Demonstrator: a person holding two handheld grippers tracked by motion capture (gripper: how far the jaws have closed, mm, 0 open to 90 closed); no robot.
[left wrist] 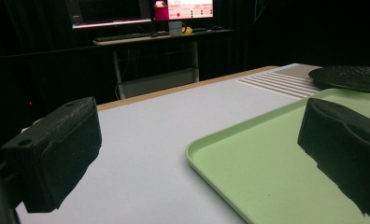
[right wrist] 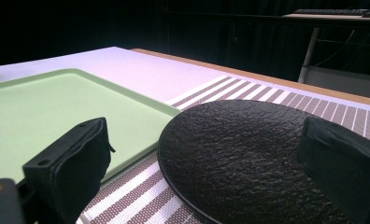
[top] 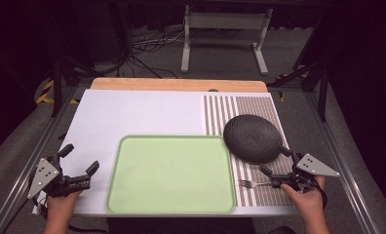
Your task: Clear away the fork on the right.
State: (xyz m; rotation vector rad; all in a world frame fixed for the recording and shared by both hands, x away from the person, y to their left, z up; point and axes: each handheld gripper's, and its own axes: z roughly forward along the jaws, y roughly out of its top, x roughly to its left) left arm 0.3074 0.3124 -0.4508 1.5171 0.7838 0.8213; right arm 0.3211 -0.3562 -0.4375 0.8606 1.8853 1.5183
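A pale green tray (top: 171,173) lies empty at the table's front middle. A round black textured plate (top: 253,138) rests on a brown-and-white striped placemat (top: 259,109) to its right. A metal fork (top: 252,184) lies on the mat in front of the plate. My left gripper (top: 80,158) is open just left of the tray, with nothing between its jaws. In the left gripper view the left gripper (left wrist: 197,154) straddles the tray's near corner (left wrist: 192,151). My right gripper (top: 276,161) is open at the plate's near right edge. In the right gripper view the plate (right wrist: 248,154) lies ahead of the right gripper (right wrist: 206,172).
The table has a white top (top: 132,114) with a wooden strip (top: 179,84) along its far edge. A metal frame runs along both sides. Behind the table stand a white stand (top: 225,36) and loose cables on the floor. A desk with lit monitors (left wrist: 150,14) is farther off.
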